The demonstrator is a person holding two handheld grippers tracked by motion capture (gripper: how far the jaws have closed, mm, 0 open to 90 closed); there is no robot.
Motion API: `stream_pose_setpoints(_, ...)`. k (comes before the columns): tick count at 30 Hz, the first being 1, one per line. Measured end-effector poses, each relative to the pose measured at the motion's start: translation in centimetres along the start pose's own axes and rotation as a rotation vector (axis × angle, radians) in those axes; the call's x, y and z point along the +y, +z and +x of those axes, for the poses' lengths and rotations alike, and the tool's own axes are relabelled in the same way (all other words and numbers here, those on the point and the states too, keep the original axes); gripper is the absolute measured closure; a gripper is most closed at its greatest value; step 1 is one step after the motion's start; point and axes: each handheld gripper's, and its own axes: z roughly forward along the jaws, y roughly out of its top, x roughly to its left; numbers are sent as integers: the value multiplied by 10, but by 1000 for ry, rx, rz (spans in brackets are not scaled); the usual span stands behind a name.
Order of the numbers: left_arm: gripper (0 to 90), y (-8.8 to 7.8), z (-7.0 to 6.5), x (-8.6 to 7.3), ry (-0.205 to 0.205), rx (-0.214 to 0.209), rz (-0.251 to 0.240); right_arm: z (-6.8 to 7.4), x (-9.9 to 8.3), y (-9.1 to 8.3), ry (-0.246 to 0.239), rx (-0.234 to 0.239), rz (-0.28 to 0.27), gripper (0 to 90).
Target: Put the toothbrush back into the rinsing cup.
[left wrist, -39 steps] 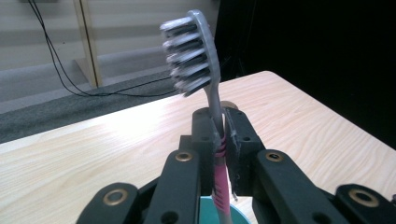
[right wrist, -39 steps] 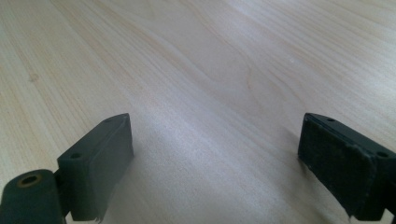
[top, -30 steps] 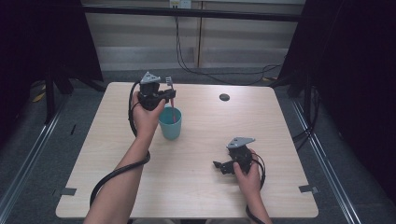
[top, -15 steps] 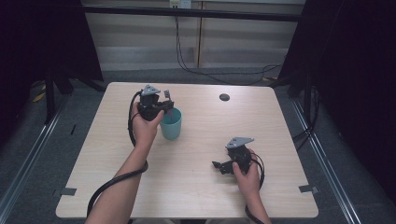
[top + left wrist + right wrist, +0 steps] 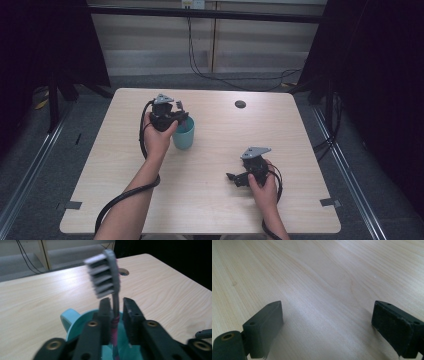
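A teal cup stands on the left half of the wooden table. A toothbrush with a grey head and a pink-banded handle stands upright in the cup. My left gripper hovers over the rim of the cup. Its jaws have just been opening. The handle is between them, with a gap on the right side. My right gripper rests low over bare table at the front right. In the right gripper view its jaws stand wide apart with nothing between them.
A small dark round grommet sits near the table's far edge. Cables hang along the wall behind the table. Dark curtains stand at both sides, and there are floor rails left and right.
My left hand has come down a little with the toothbrush, lowering it into the cup. The right hand has kept still.
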Motion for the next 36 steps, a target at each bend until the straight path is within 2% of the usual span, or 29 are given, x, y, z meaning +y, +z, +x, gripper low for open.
stream_pose_setpoints(2,588,-2,1,-2,3,18,4,1,1,0,4,1,6,97)
stream_pose_setpoints(3,541,-2,1,-2,3,18,4,1,1,0,4,1,6,97)
stream_pose_setpoints(5,512,-4,4,-3,2,30,11,1,1,1,-2,4,2,97)
stream_pose_setpoints(6,460,-6,5,-4,-5,38,12,2,1,1,-6,7,1,97)
stream_pose_setpoints(11,375,-14,11,-7,-34,39,17,2,1,1,-13,12,1,97)
stream_pose_setpoints(16,317,-21,14,-13,-53,21,7,3,2,2,-14,17,4,97)
stream_pose_setpoints(26,280,-34,19,-37,-76,-13,-12,3,2,2,-17,24,0,97)
stream_pose_setpoints(33,259,-41,17,-50,-78,-33,-32,3,2,2,-20,25,1,97)
stream_pose_setpoints(36,259,-45,15,-60,-70,-35,-26,3,2,2,-22,26,-1,97)
